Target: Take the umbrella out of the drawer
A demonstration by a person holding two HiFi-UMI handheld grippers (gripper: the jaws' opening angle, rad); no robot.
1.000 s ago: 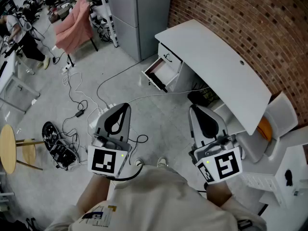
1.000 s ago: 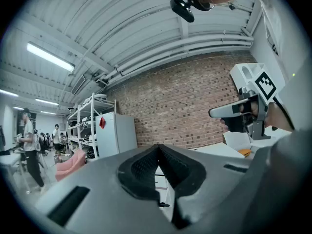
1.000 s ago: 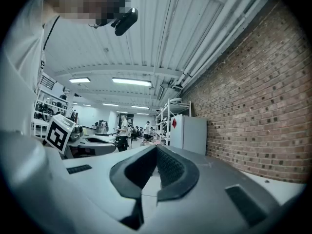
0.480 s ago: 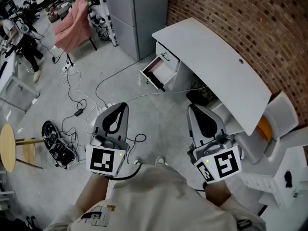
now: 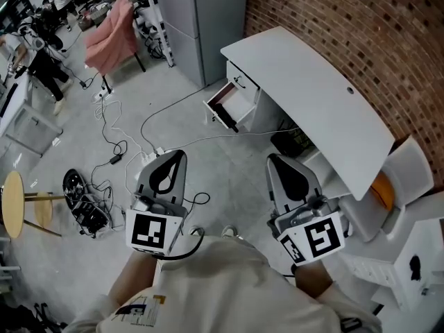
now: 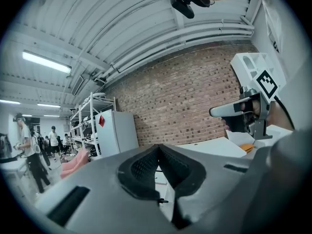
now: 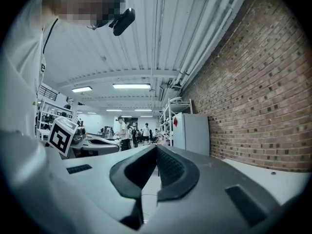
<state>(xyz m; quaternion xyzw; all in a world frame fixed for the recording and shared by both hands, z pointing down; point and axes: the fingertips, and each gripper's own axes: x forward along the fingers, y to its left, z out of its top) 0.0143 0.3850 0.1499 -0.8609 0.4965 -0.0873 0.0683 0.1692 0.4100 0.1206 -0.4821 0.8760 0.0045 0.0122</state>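
A grey concrete floor (image 5: 229, 179) fills most of the head view, with a brick wall (image 5: 361, 26) running along the upper right. A long white desk (image 5: 312, 96) stands against that wall, and a tall grey cabinet (image 5: 201, 19) stands just beyond its far end. A pink chair (image 5: 111, 37) sits further off to the left, near some distant people. Under the far end of the desk a white drawer (image 5: 232, 103) is pulled open; its inside looks dark, with a black shape at its front edge, and at this size I cannot tell whether that is the umbrella. The drawer lies well ahead of both grippers, with bare floor between. The left gripper (image 5: 179, 155) and the right gripper (image 5: 275, 161) are held side by side, low and level, above the person's feet. Each has its jaws clenched together, tips meeting, with nothing between the pads. Loose cables (image 5: 118, 144) trail across the floor left of the left gripper
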